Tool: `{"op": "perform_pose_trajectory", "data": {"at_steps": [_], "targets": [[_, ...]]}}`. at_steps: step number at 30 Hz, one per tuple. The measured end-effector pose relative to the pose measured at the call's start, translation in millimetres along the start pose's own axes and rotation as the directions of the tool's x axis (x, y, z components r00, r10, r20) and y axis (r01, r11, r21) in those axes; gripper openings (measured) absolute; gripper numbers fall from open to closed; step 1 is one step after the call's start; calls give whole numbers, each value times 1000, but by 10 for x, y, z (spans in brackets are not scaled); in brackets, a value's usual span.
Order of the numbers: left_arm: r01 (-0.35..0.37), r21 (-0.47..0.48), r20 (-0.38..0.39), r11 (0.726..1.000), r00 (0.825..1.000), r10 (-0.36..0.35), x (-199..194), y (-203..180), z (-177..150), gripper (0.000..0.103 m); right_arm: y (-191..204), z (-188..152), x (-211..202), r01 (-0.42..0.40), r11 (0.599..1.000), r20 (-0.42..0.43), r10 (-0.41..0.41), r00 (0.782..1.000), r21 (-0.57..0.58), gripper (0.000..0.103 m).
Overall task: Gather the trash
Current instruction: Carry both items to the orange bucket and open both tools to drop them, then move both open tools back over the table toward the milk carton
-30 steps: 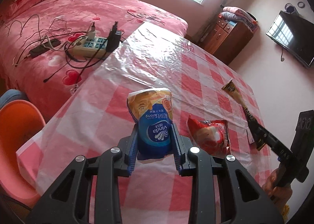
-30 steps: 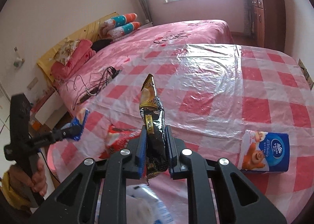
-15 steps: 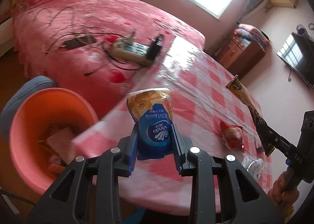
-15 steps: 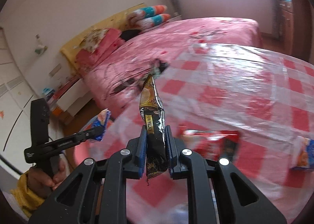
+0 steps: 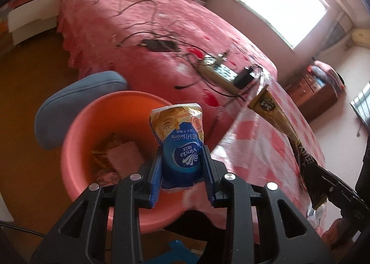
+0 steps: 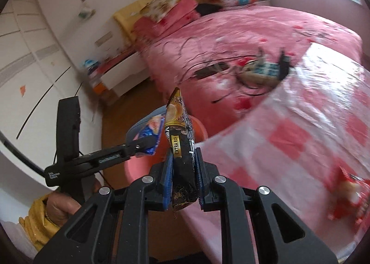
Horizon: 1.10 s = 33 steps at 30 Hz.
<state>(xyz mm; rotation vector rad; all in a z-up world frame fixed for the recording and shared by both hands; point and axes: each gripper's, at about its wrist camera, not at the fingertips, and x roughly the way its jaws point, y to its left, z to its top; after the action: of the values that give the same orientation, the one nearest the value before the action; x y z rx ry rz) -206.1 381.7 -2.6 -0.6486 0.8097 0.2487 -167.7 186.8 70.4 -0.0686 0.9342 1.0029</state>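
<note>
Left wrist view: crinkled glossy tissue pack [image 5: 182, 146] clamped above round orange bin [image 5: 76, 139].

The basin [image 5: 76, 148] stands between bed [image 5: 143, 16] and table [image 5: 266, 148].

Both grippers are matte black, with blue ribbed pads [image 5: 155, 179] and silver screws [image 6: 218, 179] on open-framed fingers. A yellow sleeve [image 6: 34, 224] covers the left wrist.

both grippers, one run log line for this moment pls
left gripper: shut on tissue pack | right gripper: shut on coffee sachet | orange bin: below
</note>
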Motion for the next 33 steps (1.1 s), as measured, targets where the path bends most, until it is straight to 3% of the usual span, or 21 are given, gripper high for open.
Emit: {"op": "perform_pose_trajectory", "data": {"at_steps": [2,4,5,6,8,9,18,25,33], "targets": [[-13,-31,1,999,1000,13,16,143,9,38,121,74,143,-13,1000,-15,13,1000,-20,20],[-28,-63,-4,998,1000,28,48,261,1,51,230,134,307,-20,999,-28,19,999,-35,22],[-40,-84,-9,996,999,39,69,338,-2,58,254,154,376,-24,999,-31,23,999,-34,35],[-50,-97,-11,994,999,49,71,403,-11,65,267,165,445,-30,999,-36,29,999,-29,54],[-75,-121,-19,990,997,73,94,508,-28,71,259,153,510,-26,1000,-31,26,999,3,76],[-79,-125,-23,989,997,77,102,539,-29,74,239,139,509,-32,999,-29,32,999,21,80],[-96,-119,-31,988,995,93,142,602,-30,77,-7,-3,118,81,993,55,-86,995,85,90],[-58,-22,-8,998,998,58,114,274,-53,77,-279,-175,-330,135,977,131,-157,979,165,91],[2,100,-13,995,1000,-1,93,-195,-131,78,-444,-363,-685,226,959,201,-259,945,173,92]]}}
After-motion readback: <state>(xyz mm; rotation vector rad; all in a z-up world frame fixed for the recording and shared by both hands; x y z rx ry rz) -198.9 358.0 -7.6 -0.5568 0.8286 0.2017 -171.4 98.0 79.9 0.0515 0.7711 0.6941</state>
